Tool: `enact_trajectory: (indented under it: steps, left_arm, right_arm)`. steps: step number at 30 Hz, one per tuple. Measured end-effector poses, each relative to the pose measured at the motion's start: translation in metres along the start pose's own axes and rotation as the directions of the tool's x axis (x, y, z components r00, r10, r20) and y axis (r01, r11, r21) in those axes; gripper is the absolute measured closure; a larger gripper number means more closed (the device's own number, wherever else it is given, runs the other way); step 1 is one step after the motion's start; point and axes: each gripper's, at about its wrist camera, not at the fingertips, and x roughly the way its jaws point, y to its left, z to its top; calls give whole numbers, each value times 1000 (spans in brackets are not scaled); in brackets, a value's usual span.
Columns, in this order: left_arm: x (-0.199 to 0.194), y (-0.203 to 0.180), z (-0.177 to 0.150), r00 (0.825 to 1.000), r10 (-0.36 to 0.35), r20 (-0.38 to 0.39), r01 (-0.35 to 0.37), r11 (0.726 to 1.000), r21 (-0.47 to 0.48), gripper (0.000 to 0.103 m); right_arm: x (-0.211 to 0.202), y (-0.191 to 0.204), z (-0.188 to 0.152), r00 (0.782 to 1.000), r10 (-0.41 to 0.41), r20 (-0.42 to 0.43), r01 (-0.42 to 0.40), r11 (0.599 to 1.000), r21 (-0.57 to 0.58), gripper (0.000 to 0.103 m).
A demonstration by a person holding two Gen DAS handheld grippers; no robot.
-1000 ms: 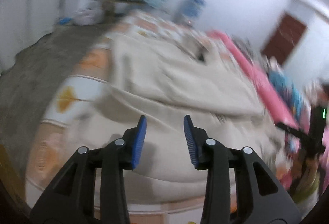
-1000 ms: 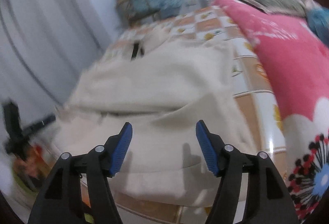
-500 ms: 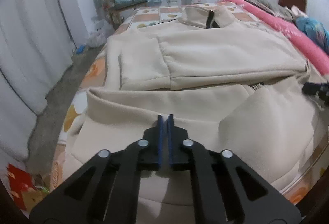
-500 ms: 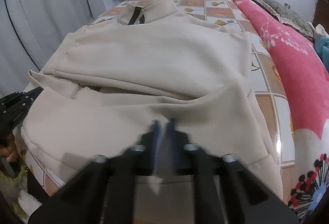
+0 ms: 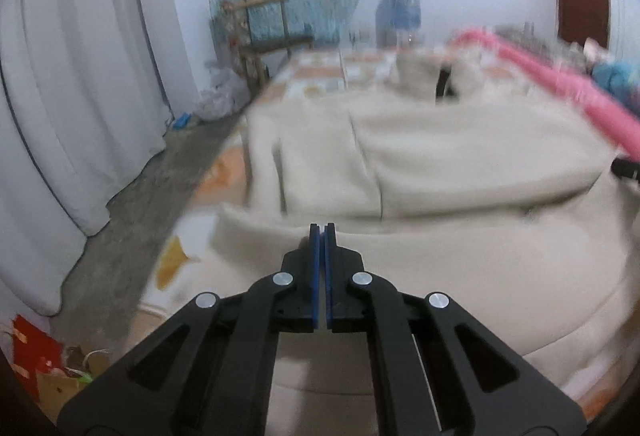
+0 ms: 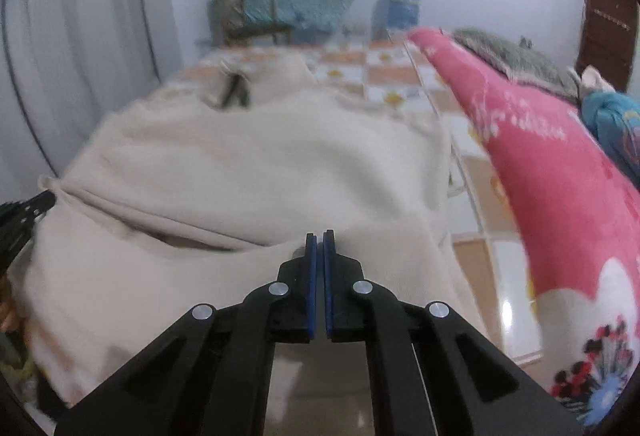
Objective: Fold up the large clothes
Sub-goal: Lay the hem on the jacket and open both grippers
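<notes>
A large cream fleece jacket [image 5: 460, 164] lies spread on the bed, its collar with the dark zip [image 5: 424, 76] at the far end and its sleeves folded across the body. My left gripper [image 5: 322, 227] is shut, its blue pads pinching the raised near hem on the jacket's left side. In the right wrist view the same jacket [image 6: 260, 164] fills the middle. My right gripper [image 6: 320, 234] is shut on the hem at its right side. Each gripper shows at the edge of the other's view, the right one [image 5: 626, 170] and the left one [image 6: 24, 212].
The bed sheet [image 6: 384, 76] has an orange and white check pattern. A pink flowered blanket [image 6: 560, 196] runs along the right side. White curtains [image 5: 72, 96] and bare floor lie to the left, with a wooden chair [image 5: 264, 32] and a water bottle [image 5: 398, 12] at the far wall.
Both grippers have gone from wide open to shut. They sank onto the near edge of the jacket, and the hem now stands up at their tips.
</notes>
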Motion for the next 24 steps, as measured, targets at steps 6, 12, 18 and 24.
enact_trajectory:
  steps: [6, 12, 18, 24]
  left_arm:
    - [-1, 3, -3, 1000, -6, 7, 6, 1000, -7, 97]
    - [-23, 17, 2, 999, -17, 41, 19, 999, -39, 90]
    - [-52, 10, 9, 970, -236, 61, 241, 965, -101, 87]
    - [-53, -59, -2, 876, -481, -33, 482, 876, 3, 85]
  right_arm:
    - [-1, -16, 3, 1000, 23, -3, -22, 997, 70, 100]
    - [-36, -52, 1, 998, 55, 40, -61, 982, 177, 79]
    - [-50, -57, -14, 998, 57, -21, -53, 986, 155, 55]
    - [-44, -43, -15, 999, -23, -30, 26, 996, 84, 53]
